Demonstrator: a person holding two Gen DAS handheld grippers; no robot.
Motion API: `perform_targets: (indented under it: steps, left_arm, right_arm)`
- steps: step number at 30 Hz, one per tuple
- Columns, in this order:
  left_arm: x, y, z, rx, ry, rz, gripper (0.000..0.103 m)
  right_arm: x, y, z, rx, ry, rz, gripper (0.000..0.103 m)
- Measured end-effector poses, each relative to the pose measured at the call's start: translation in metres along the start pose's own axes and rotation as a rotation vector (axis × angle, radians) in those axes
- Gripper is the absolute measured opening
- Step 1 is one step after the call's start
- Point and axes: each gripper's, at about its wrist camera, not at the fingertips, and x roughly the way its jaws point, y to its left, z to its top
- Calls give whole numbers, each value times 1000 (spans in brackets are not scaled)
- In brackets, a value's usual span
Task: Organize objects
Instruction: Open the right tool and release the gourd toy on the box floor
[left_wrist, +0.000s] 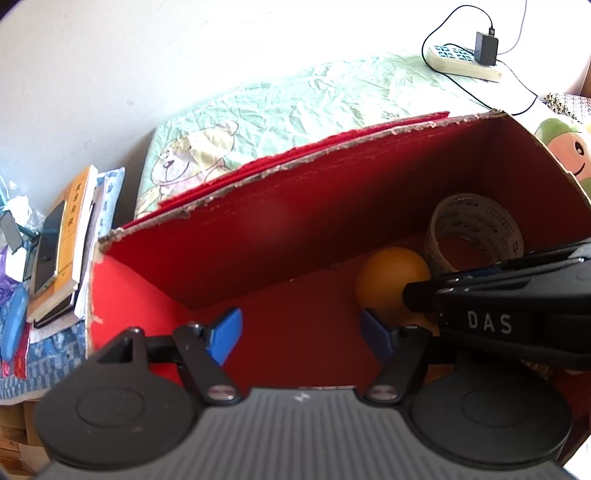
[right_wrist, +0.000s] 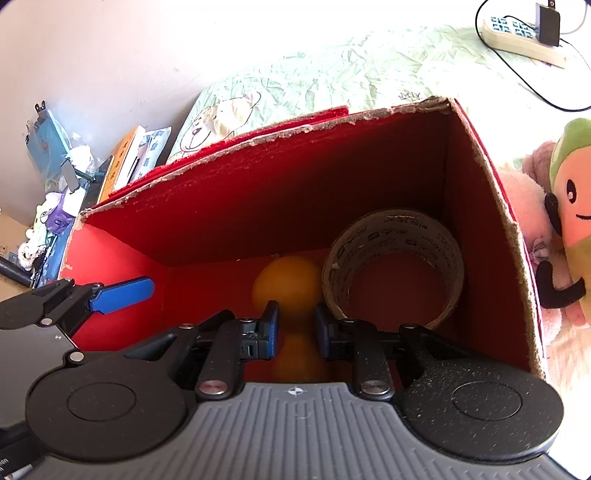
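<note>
- We look down from both wrist views into a red box (right_wrist: 258, 206) with torn cardboard rims, which fills the middle of each frame and stands on a bed (right_wrist: 332, 74) with a pale green bear-print cover.
- On the box floor we see an orange ball (right_wrist: 286, 284) near the far wall, and just right of it a tape roll (right_wrist: 393, 240) standing tilted in the far right corner; whether the two touch we cannot tell.
- The left gripper (left_wrist: 301, 332) sits at the lower centre of its own view, its blue fingers (left_wrist: 225, 334) spread well apart over bare red floor, with nothing between them.
- In the right wrist view we see one blue finger (right_wrist: 122, 293) of that left gripper entering from the left edge.
- The right gripper (right_wrist: 295, 334) sits at the lower centre of its view, jaws narrow; a blurred orange shape shows in the gap between them, and we cannot tell whether the pads press on it.
- In the left wrist view the right gripper enters from the right edge, its black tip in front of the ball (left_wrist: 391, 277) and the tape roll (left_wrist: 476, 225).
- Outside the box we note a power strip (left_wrist: 461, 62) with a black plug at upper right, a plush toy (right_wrist: 569, 221) at the right edge, and a stack of books (left_wrist: 62, 251) at the left.
</note>
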Motion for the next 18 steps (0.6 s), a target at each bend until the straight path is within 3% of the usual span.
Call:
perform_targets:
  steps: [18]
  left_arm:
    - [-3, -3, -2, 8, -18, 36, 76]
  right_arm:
    - [-1, 4, -1, -30, -22, -26, 24]
